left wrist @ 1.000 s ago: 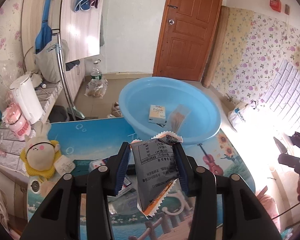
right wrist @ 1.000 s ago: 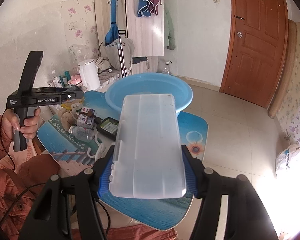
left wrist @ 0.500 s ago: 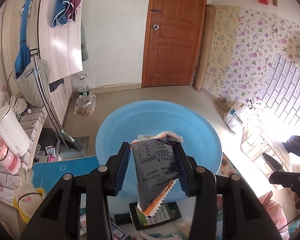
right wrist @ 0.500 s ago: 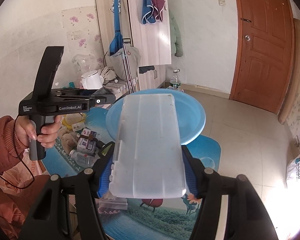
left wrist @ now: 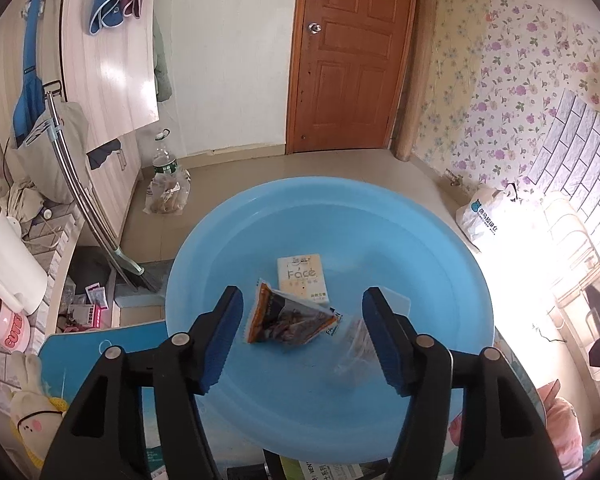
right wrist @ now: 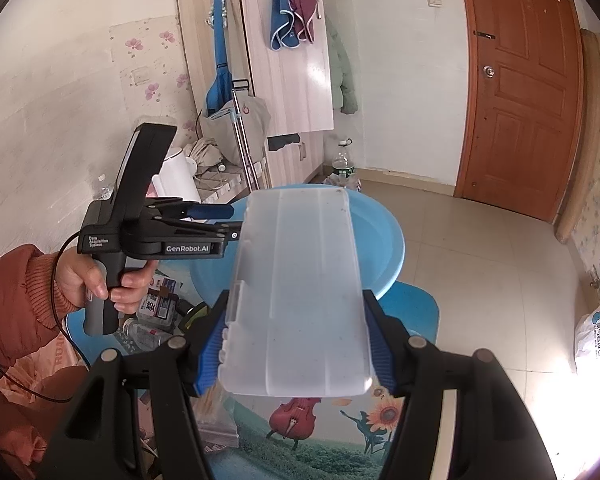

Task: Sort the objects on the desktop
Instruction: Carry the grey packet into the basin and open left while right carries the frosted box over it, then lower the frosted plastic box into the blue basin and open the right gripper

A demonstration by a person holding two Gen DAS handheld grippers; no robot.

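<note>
The left gripper hangs over the round blue plastic basin, its blue ribbed pads spread wide with nothing between them. Inside the basin, near its middle, lies a crinkled foil snack packet with an orange zigzag edge. Touching the packet on the side toward the basin's far rim is a flat cream box printed "Face". A thin clear plastic sachet lies just beside the packet, toward the right pad.

The right gripper is clamped on a frosted translucent plastic case, oblong with rounded corners and faint lengthwise ridges. It is held above the picture-printed tabletop, its far end overlapping the basin's near rim in the right wrist view.
</note>
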